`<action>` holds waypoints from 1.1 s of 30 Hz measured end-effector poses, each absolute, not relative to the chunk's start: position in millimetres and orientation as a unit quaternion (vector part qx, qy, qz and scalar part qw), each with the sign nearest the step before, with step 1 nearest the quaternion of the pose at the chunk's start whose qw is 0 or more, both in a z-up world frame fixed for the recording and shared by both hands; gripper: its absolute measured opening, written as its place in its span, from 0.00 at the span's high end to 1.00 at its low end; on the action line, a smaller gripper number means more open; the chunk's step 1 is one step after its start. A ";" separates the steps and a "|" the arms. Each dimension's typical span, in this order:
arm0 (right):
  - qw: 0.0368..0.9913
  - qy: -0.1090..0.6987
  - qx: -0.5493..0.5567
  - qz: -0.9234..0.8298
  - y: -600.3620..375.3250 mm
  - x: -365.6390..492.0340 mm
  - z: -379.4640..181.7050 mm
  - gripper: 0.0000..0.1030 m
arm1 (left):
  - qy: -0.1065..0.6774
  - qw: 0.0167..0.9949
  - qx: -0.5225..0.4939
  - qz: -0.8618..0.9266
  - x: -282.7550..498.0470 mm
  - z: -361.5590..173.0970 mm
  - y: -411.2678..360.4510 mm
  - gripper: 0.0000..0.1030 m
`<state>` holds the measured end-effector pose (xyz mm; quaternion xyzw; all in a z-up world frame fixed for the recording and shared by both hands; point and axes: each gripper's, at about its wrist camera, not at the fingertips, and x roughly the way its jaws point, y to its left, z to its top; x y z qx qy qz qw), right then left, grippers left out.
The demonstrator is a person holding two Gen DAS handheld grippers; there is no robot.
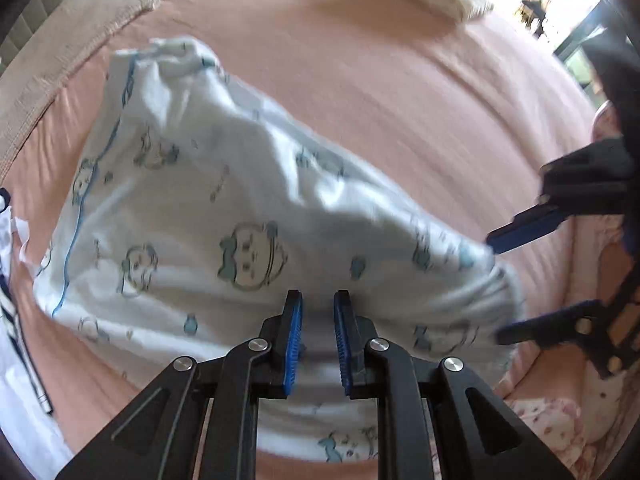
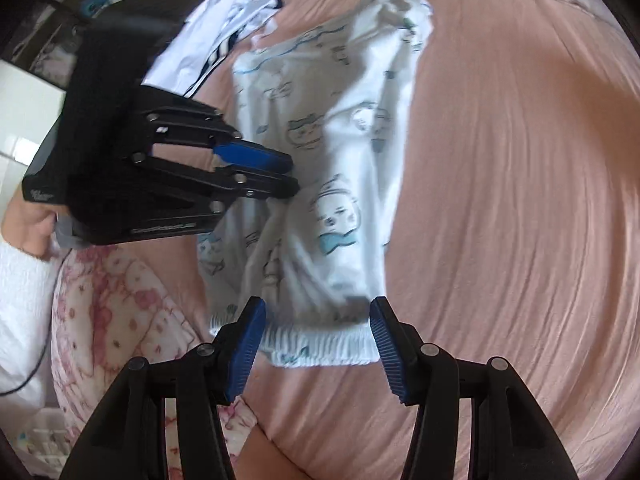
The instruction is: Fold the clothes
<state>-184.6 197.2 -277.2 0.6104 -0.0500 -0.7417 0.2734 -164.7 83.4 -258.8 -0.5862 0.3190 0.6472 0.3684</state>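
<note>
In the left wrist view, the left gripper (image 1: 317,300) has its blue ribbed pads standing a narrow slit apart. White cloth shows through the slit, but nothing is visibly pinched. It points down over a small white cotton garment printed with blue-green cartoon faces (image 1: 240,200), which lies rumpled across a salmon-pink bedsheet (image 1: 400,80). At the right edge, the right gripper (image 1: 496,290) comes in with its fingers well apart, one on either side of the garment's gathered end. A beige stitched pillow (image 1: 72,40) sits at the upper left, and a white piece with navy stripes (image 1: 12,260) lies at the left margin.

In the right wrist view, the right gripper (image 2: 318,306) is wide open and straddles the ruched elastic waistband (image 2: 320,348) without pressing on it. The garment (image 2: 352,140) stretches away from it up the sheet (image 2: 520,200). The left gripper (image 2: 294,176) hovers at the garment's left edge, pads almost together. The navy-striped piece (image 2: 208,40) lies beyond it, and a pink floral quilt (image 2: 112,300) lies at the lower left.

The cloth looks light, thin and limp, so it will likely sag and bunch wherever it is unsupported, and it may drag over the sheet. The thicker, less slippery waistband corners seem the surest hold. A second pinch at the far hem should help keep the fold square.
</note>
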 end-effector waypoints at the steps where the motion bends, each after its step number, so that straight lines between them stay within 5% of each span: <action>1: 0.272 -0.043 0.596 -0.754 195.5 -179.9 -270.1 0.48 | 0.311 0.368 -0.593 0.645 -160.8 -254.8 80.1 0.86; 6: 0.220 -0.051 0.581 -0.782 219.4 -179.1 -260.1 0.40 | 0.249 0.419 -0.597 0.638 -131.9 -219.4 71.4 0.84; 10: 0.186 -0.070 0.630 -0.751 234.7 -200.7 -286.1 0.40 | 0.227 0.443 -0.603 0.623 -109.6 -214.2 90.9 0.34; 15: 0.183 -0.073 0.639 -0.744 252.4 -197.6 -289.0 0.40 | 0.262 0.462 -0.591 0.607 -86.2 -215.4 109.6 0.32; 17: 0.198 -0.070 0.645 -0.735 253.0 -191.2 -287.9 0.40 | 0.280 0.441 -0.604 0.601 -85.1 -227.9 116.5 0.38; 20: 0.221 -0.040 0.649 -0.727 238.8 -181.5 -292.1 0.40 | 0.284 0.395 -0.626 0.609 -93.6 -245.1 120.3 0.74; 26: 0.250 0.043 0.587 -0.768 200.7 -166.7 -296.3 0.41 | 0.266 0.373 -0.620 0.637 -96.0 -232.3 120.5 0.88; 28: 0.248 0.057 0.578 -0.775 196.4 -165.4 -297.5 0.58 | 0.264 0.364 -0.619 0.644 -93.3 -228.8 121.5 0.90; 33: 0.265 0.027 0.582 -0.768 201.2 -163.8 -295.3 0.64 | 0.265 0.349 -0.632 0.639 -83.8 -233.3 129.9 0.90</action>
